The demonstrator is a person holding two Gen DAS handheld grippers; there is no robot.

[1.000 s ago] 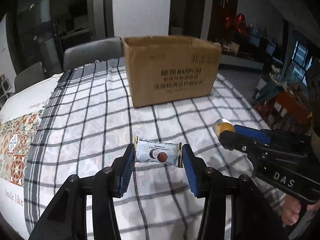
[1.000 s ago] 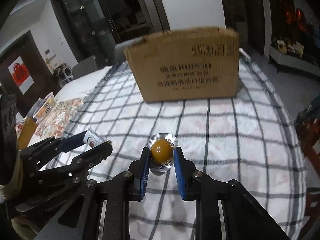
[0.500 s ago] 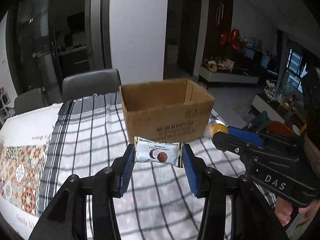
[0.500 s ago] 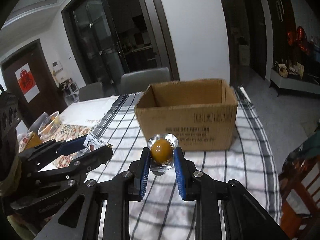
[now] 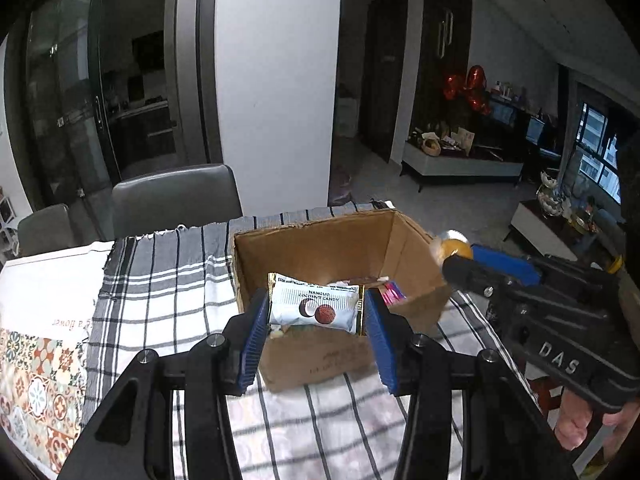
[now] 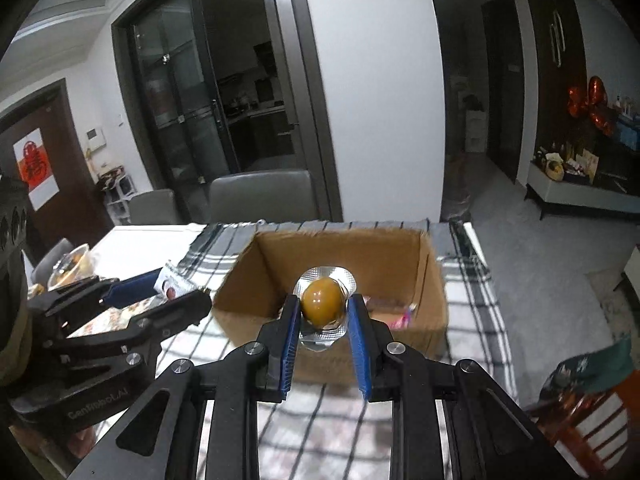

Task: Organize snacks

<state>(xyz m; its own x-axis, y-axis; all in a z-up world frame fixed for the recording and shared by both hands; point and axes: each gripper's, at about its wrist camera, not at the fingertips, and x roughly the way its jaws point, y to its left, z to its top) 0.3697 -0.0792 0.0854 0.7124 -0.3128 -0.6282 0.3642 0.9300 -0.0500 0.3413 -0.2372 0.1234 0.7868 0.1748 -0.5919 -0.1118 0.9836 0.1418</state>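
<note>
the open brown cardboard box (image 5: 344, 248) is sitting on the grey-and-white checked tablecloth (image 5: 168, 280), with a few wrapped snacks already lying on its floor; both held snacks are hanging in the air at its near edge, neither inside yet

the left gripper (image 5: 314, 318) is clamping the white and gold coconut candy packet (image 5: 316, 308) by its two short ends, so the packet is lying flat across the gap. the right gripper (image 6: 322, 316) is pinching the round amber jelly in its silver foil cup (image 6: 323, 300), its blue pads tight on either side

to do this step well, i'd say each hand should be going forward over the near wall and sinking a little into the box before it is letting go, so that the light packet is not catching the rim and the round jelly is not bouncing out. releasing one at a time, with the two tools kept apart, looks safer, since they are hanging close beside each other

the left wrist view is showing a pink wrapper (image 5: 390, 294) inside the box and the person's fingers (image 5: 576, 424) under the right tool. the right wrist view alone is showing a clear plastic bowl (image 6: 74, 266) far off on the table's white end
</note>
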